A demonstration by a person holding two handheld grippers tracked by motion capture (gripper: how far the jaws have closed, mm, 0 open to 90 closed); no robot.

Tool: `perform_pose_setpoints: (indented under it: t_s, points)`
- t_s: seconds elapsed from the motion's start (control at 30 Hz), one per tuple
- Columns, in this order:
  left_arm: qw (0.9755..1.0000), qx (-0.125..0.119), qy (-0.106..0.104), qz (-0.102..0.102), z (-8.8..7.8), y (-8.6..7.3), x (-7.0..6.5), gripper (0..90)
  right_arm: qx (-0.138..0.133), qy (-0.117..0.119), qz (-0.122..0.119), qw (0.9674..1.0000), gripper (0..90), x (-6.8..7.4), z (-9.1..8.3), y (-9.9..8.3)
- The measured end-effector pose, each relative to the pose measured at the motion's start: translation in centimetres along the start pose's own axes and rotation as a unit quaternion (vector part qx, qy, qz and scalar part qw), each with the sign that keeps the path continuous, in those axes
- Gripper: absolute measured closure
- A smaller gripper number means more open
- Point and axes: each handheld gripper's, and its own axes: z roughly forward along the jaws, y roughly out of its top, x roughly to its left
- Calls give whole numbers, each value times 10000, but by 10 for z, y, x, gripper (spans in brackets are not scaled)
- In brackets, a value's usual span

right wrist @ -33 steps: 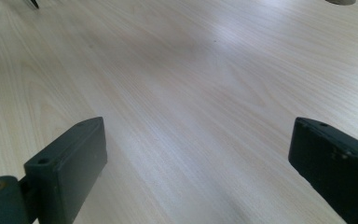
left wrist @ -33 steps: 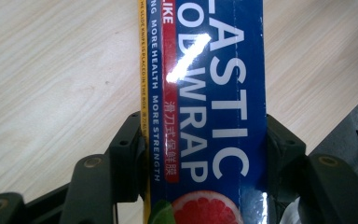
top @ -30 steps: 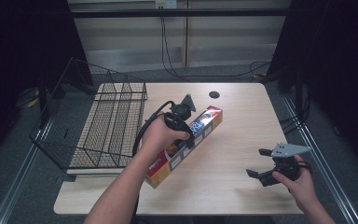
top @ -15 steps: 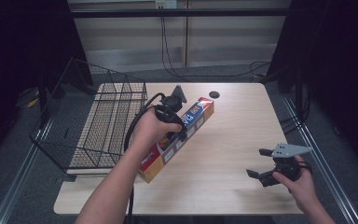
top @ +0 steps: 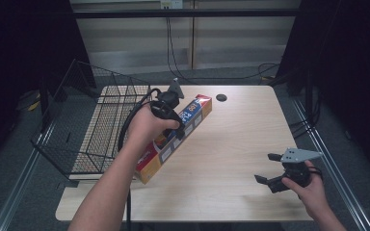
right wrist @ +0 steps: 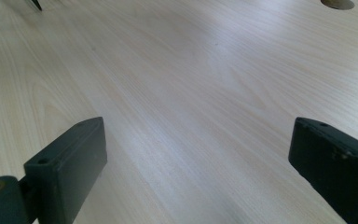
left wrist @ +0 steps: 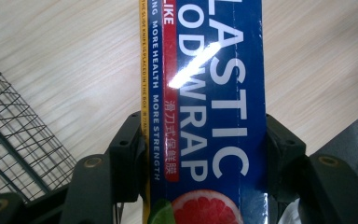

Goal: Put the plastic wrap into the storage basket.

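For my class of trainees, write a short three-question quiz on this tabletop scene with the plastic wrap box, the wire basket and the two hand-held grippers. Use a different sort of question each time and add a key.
1. True or false: the left gripper is shut on the plastic wrap box.
2. Multiple choice: the wire basket stands at the table's A) left edge B) right edge C) middle.
3. Fill the gap: the right gripper, near the table's front right corner, has its jaws ____ with nothing between them.

Key:
1. True: in the left gripper view both pads press the box's long sides.
2. A.
3. Open: bare wood shows between them.
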Motion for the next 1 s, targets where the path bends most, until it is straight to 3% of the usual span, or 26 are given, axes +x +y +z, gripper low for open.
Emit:
perform_pose_setpoints:
  t_s: [1.0]
  points:
    - [9985,-118,184,-493,-43,-4,23,431,-15,-39,-1,10000,40,2,0,0]
